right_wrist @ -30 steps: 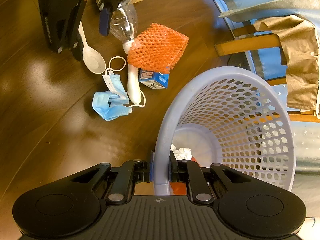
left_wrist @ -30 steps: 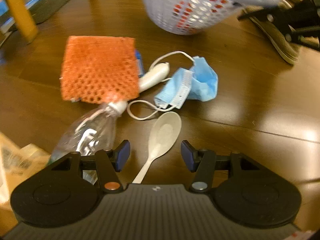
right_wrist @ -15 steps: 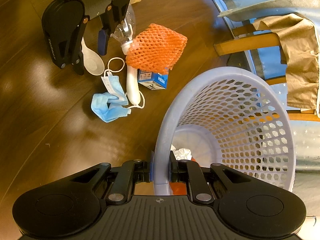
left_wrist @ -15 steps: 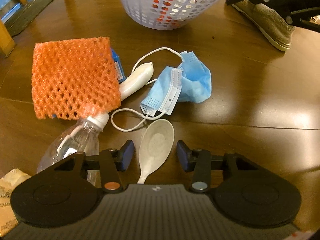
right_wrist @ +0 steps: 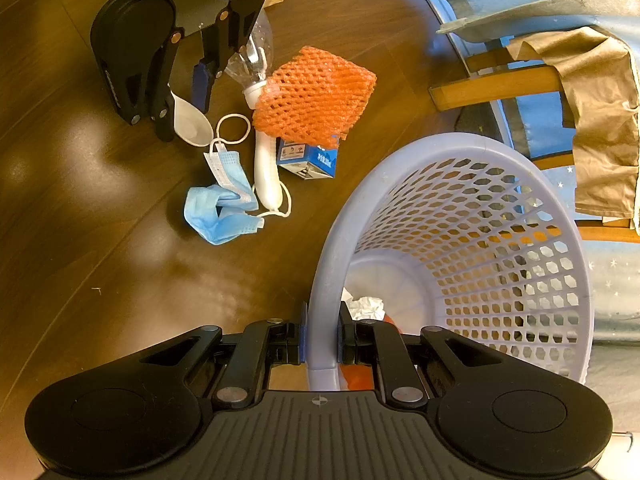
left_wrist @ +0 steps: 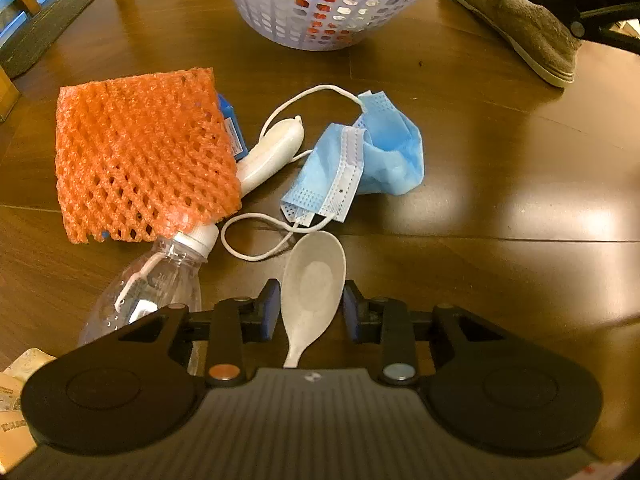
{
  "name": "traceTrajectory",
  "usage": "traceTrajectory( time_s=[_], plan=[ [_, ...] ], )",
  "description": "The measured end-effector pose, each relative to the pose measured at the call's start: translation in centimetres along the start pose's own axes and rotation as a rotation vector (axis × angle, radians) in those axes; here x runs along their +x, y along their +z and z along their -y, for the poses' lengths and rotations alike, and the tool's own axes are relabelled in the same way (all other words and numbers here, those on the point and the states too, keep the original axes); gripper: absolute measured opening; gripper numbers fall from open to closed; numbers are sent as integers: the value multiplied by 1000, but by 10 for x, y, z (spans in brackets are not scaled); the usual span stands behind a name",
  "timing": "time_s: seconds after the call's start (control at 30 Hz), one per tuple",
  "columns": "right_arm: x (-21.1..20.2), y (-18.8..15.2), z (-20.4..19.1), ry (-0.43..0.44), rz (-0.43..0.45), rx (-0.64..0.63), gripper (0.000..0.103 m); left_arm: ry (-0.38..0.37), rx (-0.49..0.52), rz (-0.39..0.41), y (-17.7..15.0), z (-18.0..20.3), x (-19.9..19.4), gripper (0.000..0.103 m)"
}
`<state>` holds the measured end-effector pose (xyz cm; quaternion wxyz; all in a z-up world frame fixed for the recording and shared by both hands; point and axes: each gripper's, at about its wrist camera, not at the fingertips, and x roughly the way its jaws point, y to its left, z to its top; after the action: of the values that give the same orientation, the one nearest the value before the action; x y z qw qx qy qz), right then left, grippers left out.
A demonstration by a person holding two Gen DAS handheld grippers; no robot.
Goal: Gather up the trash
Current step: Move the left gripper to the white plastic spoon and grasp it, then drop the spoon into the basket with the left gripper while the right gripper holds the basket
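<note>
A white plastic spoon [left_wrist: 314,280] lies on the wooden floor between the jaws of my left gripper [left_wrist: 311,304], which are closing on its bowl with a sliver of gap on each side. Beyond it lie a blue face mask [left_wrist: 372,160], a white tube [left_wrist: 272,152], an orange foam net [left_wrist: 136,152] over a small blue carton [left_wrist: 232,132], and a clear bottle [left_wrist: 156,288]. My right gripper [right_wrist: 322,336] is shut on the rim of the lilac mesh basket [right_wrist: 400,152]. From that side the left gripper [right_wrist: 182,120] straddles the spoon [right_wrist: 190,124].
Crumpled paper [right_wrist: 366,306] and something red lie in the basket's bottom. A grey shoe [left_wrist: 520,24] sits at the far right. Wooden chair rails [right_wrist: 500,84] with a brown cloth [right_wrist: 600,120] stand beyond the basket. Paper packaging [left_wrist: 12,400] lies beside the bottle.
My left gripper has sunk toward the floor and slid forward over the spoon, and its jaws have narrowed around the bowl. The right gripper and basket have not moved.
</note>
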<state>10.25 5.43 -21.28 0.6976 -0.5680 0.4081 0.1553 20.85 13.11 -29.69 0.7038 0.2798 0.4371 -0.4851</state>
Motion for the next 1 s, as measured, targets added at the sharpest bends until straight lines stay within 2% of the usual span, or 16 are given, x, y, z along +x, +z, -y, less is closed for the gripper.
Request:
traceTrajectory(
  time_s=[0.43,1.0],
  plan=[
    [1,0,1,-9,0,0,10,28,-23,14,0,10,-23,26],
    [0,0,-1,-17,0,-3,10,54,-50,93,20,14,-71,26]
  ],
)
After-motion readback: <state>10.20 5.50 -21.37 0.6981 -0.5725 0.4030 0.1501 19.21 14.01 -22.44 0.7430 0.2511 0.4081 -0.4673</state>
